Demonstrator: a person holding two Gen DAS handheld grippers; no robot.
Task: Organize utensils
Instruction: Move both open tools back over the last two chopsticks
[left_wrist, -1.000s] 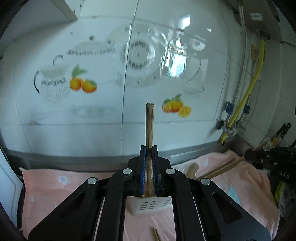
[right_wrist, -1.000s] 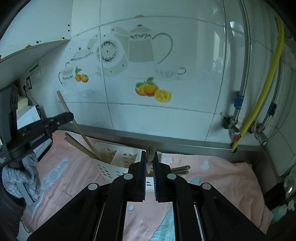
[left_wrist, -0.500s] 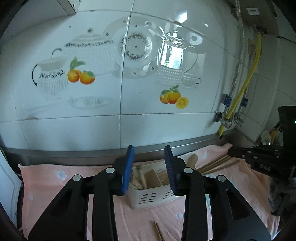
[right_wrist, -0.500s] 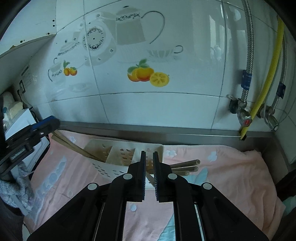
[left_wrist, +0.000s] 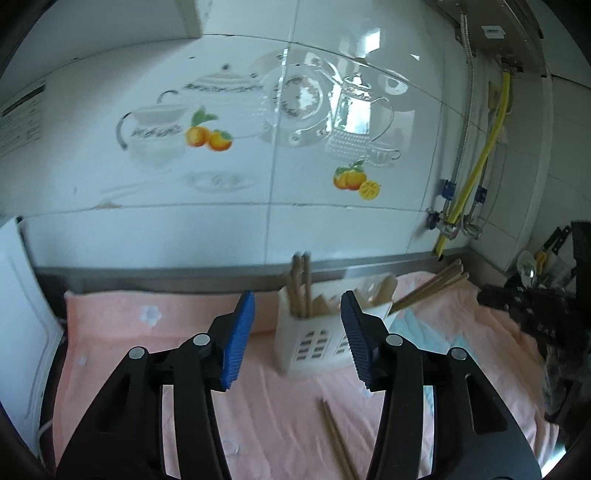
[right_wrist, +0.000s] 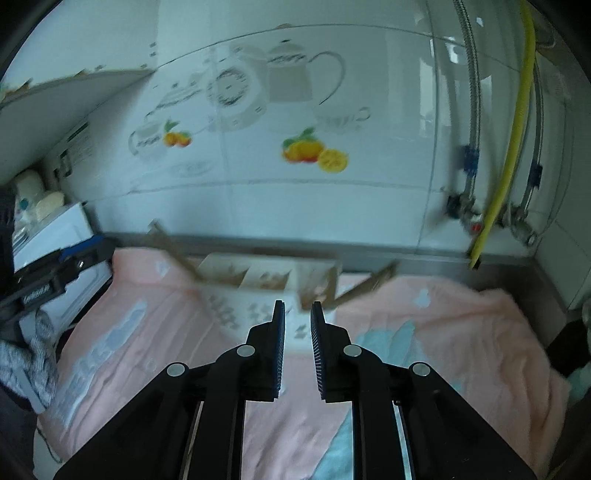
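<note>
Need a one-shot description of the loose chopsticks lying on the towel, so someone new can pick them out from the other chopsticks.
Start at the pink towel covering the counter below the tiled wall, then find the white slotted utensil holder standing on it. The loose chopsticks lie flat on the towel in front of the holder, nearest the camera. Every other chopstick stands in the holder or leans out of it; only this pair lies outside it.
</note>
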